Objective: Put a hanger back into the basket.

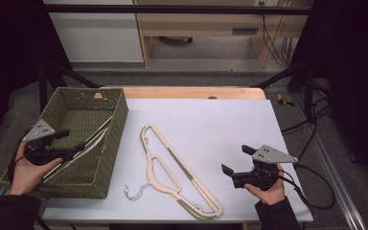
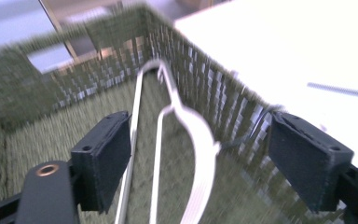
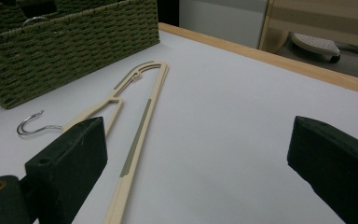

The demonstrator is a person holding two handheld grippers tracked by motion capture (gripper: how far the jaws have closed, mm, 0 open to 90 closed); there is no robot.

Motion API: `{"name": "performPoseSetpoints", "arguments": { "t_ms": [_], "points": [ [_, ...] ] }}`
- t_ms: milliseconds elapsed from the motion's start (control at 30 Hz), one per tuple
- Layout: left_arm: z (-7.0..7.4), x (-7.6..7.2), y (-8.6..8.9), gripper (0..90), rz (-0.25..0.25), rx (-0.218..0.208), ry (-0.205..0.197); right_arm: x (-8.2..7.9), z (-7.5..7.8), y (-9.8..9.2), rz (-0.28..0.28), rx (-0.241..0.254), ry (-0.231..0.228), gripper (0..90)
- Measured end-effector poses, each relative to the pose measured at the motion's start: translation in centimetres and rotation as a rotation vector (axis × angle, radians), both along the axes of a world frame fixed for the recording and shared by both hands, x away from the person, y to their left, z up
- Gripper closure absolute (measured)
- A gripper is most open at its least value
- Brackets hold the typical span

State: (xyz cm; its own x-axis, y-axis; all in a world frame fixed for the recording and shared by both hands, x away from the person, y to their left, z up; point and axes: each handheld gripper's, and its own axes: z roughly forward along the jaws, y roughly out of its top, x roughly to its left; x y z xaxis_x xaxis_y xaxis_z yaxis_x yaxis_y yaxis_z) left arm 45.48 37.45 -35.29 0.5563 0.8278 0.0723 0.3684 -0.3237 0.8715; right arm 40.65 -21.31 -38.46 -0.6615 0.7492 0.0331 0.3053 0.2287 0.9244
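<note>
Hangers: one lay inside the basket [image 1: 110, 143], under the left claw [image 1: 74, 143], whose jaws stood apart; another [image 1: 172, 167] lay on the counter [image 1: 220, 120] beside it. Right claw [image 1: 235, 160] gaped, empty. Risk: hook snagging the weave.

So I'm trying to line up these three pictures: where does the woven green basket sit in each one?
High view: green basket at the left, a pale hanger lying inside it.
Left gripper view: its woven wall runs across the picture, beyond the open jaws.
Right gripper view: top left corner.
Shared landmark: the white table top bordering the basket.
</note>
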Motion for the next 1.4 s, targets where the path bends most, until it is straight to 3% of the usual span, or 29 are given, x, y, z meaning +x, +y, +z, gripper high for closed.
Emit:
{"name": "performPoseSetpoints", "arguments": {
  "t_ms": [100, 300, 467, 733, 833, 1033, 1267, 1400],
  "points": [
    [1.0, -1.1, -0.6, 17.1, 0.008, -0.063, -0.059, -0.1, 0.0, 0.1, 0.002, 0.000, -0.001, 5.3],
    [2.1, -3.1, -3.1, 12.9, -0.009, -0.146, -0.129, -0.2, 0.3, 0.6, 0.016, 0.008, -0.007, 5.2],
    [1.9, -4.6, -6.4, 12.1, -0.046, -0.181, -0.161, -0.2, 0.3, 0.9, 0.026, 0.012, -0.010, 4.8],
    [0.3, -5.7, -10.3, 12.1, -0.105, -0.189, -0.141, -0.2, 0.1, 1.8, 0.042, 0.021, 0.001, 4.6],
    [-0.7, -5.8, -11.3, 12.1, -0.142, -0.174, -0.120, -0.2, 0.0, 2.1, 0.048, 0.020, 0.003, 4.6],
    [-2.6, -6.0, -12.9, 12.5, -0.170, -0.163, -0.080, -0.2, -0.4, 2.5, 0.050, 0.013, 0.010, 4.6],
    [-4.2, -6.1, -14.5, 12.8, -0.199, -0.101, -0.045, -0.2, -0.6, 2.7, 0.060, 0.000, 0.014, 4.9],
    [-4.7, -6.2, -14.9, 13.0, -0.207, -0.091, -0.030, -0.2, -0.8, 2.9, 0.067, -0.003, 0.016, 4.9]
  ]
}}
